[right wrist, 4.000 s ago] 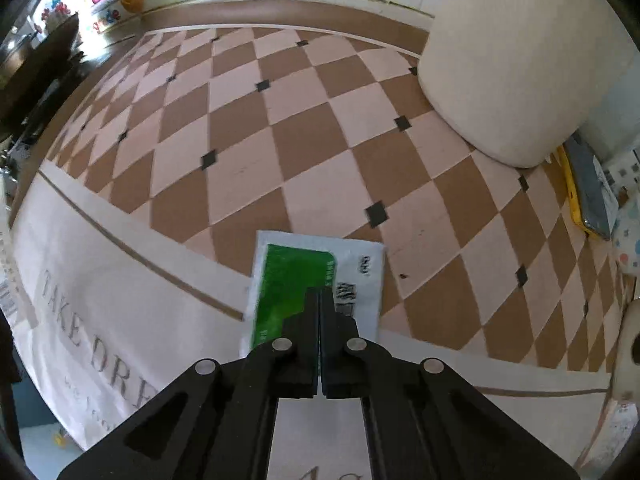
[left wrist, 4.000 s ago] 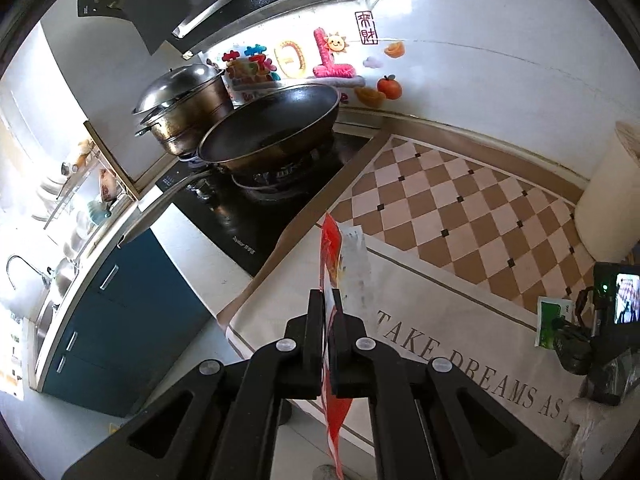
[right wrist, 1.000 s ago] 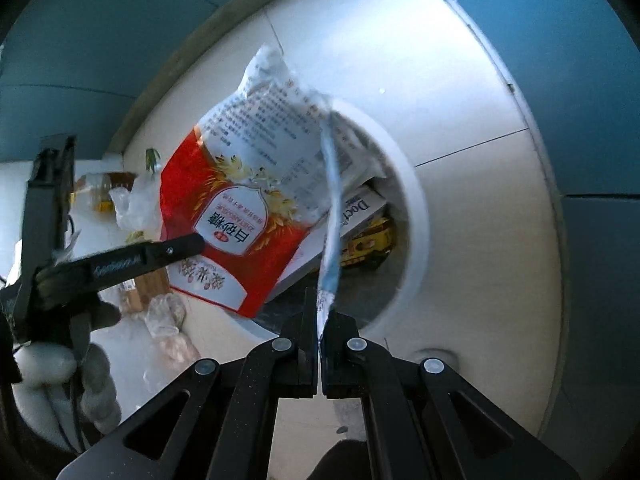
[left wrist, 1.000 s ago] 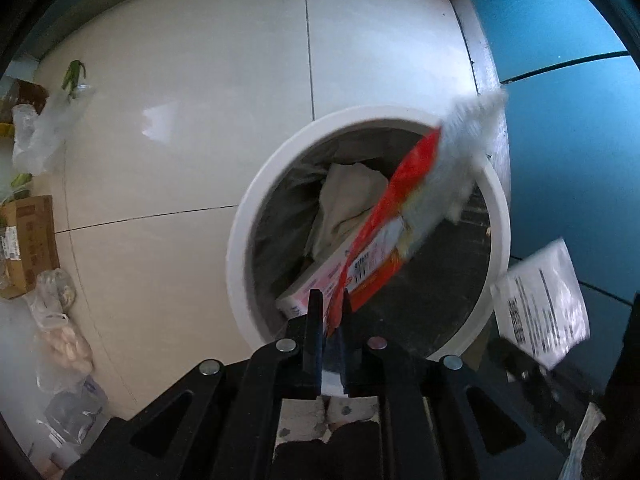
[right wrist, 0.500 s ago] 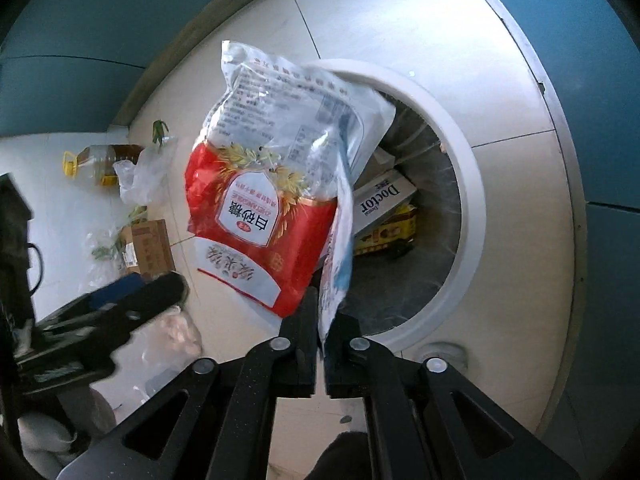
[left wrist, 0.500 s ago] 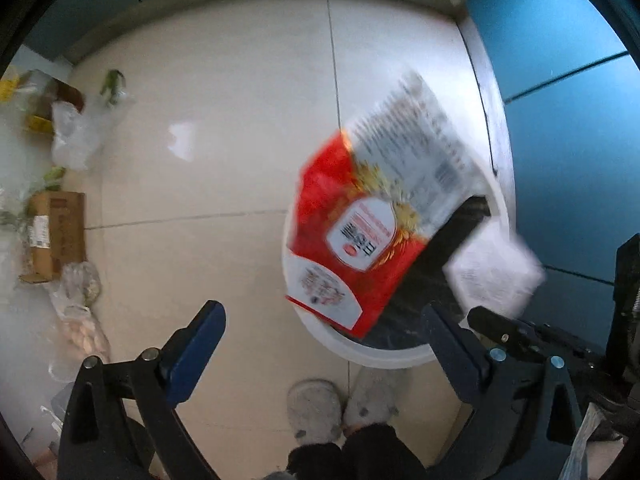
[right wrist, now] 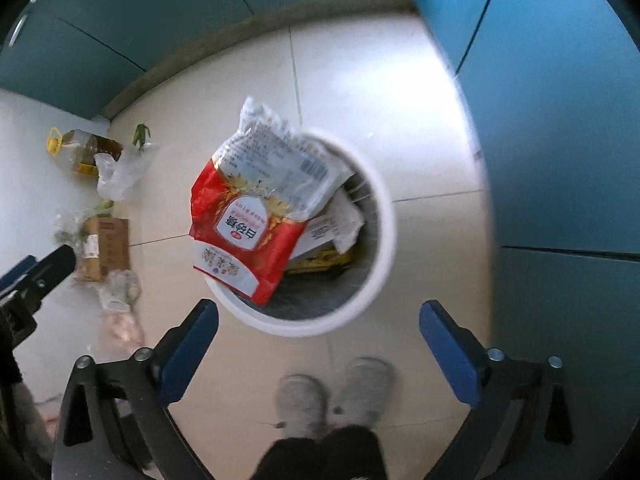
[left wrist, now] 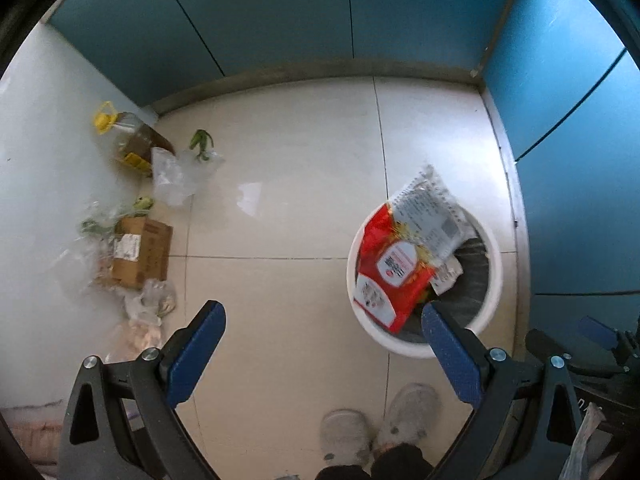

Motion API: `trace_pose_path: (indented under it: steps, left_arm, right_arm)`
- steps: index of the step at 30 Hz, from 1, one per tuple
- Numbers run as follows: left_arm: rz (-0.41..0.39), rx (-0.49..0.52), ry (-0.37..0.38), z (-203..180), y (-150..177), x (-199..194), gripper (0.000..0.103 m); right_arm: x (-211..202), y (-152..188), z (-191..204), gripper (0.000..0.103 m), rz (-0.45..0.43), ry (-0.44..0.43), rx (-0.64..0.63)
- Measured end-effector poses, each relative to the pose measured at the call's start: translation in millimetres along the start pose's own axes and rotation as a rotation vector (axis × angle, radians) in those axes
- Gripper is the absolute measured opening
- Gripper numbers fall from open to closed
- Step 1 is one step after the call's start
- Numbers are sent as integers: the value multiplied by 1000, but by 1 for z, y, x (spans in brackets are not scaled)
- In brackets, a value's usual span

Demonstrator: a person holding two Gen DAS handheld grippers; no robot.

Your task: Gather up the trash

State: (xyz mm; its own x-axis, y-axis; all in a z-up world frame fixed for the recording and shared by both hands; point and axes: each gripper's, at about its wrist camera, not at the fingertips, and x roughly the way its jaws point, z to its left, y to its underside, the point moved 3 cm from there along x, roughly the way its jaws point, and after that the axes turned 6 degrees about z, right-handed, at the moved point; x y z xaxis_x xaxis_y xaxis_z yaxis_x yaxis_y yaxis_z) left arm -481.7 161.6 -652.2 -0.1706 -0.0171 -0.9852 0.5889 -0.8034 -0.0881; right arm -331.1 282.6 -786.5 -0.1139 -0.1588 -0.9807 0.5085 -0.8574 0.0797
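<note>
— Red-and-white bag [right wrist: 256, 216]: where is it?
— Lying across the left rim of the white bin [right wrist: 380, 256], its printed end over the opening and its red end hanging over the edge. From the left wrist view the bag [left wrist: 404, 256] covers the bin's left half; the bin [left wrist: 494, 280] stands on the tile floor [left wrist: 288, 200] close to the blue cabinets [left wrist: 580, 160].
— Anything else in the bin?
— Yes: a white packet [right wrist: 344, 220], a box and something yellow under the bag. Dark liner inside.
— Left gripper [left wrist: 324, 356]?
— Jaws wide apart, nothing between the blue pads [left wrist: 196, 356]. It points down at the floor left of the bin.
— Right gripper [right wrist: 320, 356]?
— Jaws have just been opening and now stand fully apart, empty. It hangs over the near rim of the bin, pointing straight down.
— Person?
— Two grey slippers [right wrist: 332, 400] and dark trouser legs show just below the bin.
— Other clutter?
— By the left wall: an oil bottle [left wrist: 128, 140] with a yellow cap, clear plastic bags [left wrist: 176, 176], a cardboard box [left wrist: 140, 252] and some greens. All well apart from the bin.
</note>
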Motion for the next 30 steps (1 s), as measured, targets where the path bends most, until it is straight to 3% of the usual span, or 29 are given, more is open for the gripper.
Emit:
trace_pose_path:
  steps: [8,15,21,30]
  left_arm:
    - [-49,-34,57,11,55,-138,100]
    - [-151,-9,132,28,115,-280,100]
    - [-241,15,176,50,175,-385,100]
    - [-328,36,296,74,250,-497,100]
  right_arm:
    - [-147,58,7,103,-109,69,-64]
    - [-299,134,25,103,-206,19,-83]
    - [-436,232,39,103,-325,-26,-75]
    - [-582,356,52,103,-444,-83,-103]
